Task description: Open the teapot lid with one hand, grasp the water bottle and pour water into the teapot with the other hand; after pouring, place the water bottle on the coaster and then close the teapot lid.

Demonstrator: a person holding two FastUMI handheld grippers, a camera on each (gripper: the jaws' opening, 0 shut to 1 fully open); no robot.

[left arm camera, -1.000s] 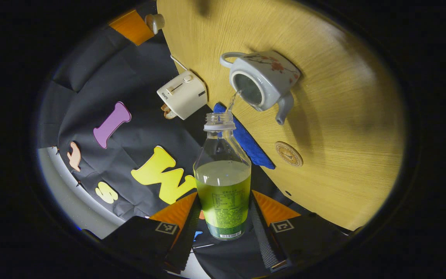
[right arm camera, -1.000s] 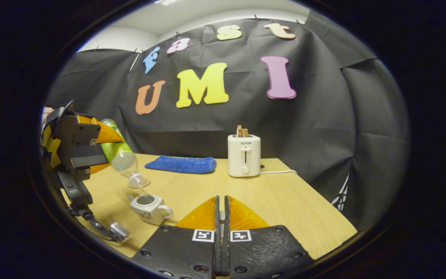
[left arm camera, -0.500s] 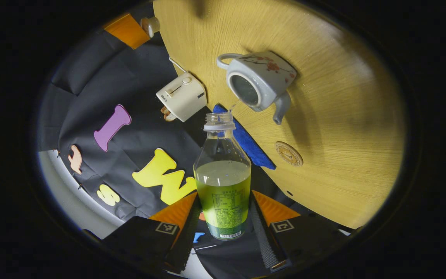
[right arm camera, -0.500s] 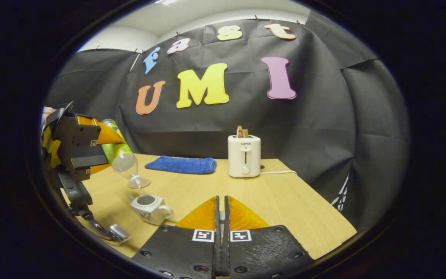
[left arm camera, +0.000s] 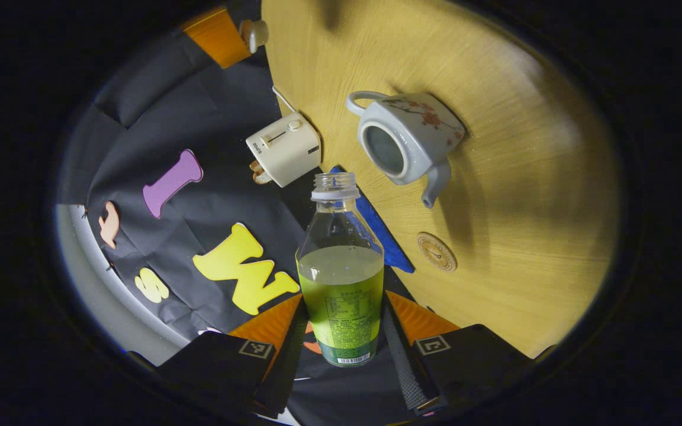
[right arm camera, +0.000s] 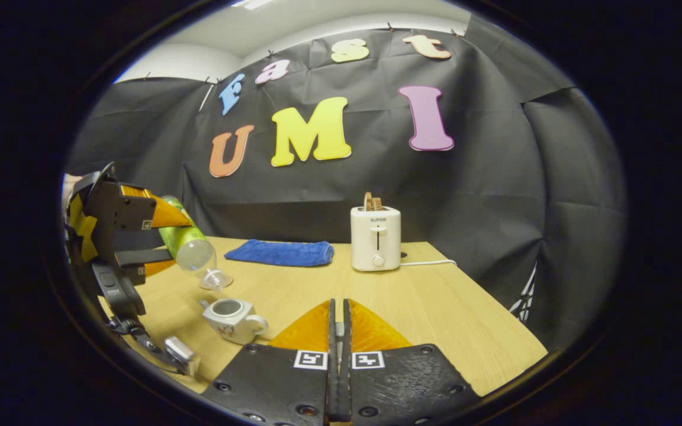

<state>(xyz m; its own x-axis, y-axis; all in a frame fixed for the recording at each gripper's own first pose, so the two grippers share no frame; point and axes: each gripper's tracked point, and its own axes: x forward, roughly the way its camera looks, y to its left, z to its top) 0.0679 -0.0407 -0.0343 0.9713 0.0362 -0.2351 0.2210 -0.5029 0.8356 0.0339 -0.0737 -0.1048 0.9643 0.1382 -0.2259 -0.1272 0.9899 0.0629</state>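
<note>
My left tool has both fingers pressed on the lower part of the water bottle, which is uncapped and about half full. In the right gripper view the bottle is tilted mouth-down, in the air above the desk, with its mouth just above and beside the teapot. The teapot stands on the desk with its lid off and its opening bare. The round coaster lies on the desk near the spout, with nothing on it. My right tool has its fingers drawn almost together, a small pale thing nipped between them; I cannot tell what it is. A blue cloth and a white toaster sit at the far edge.
</note>
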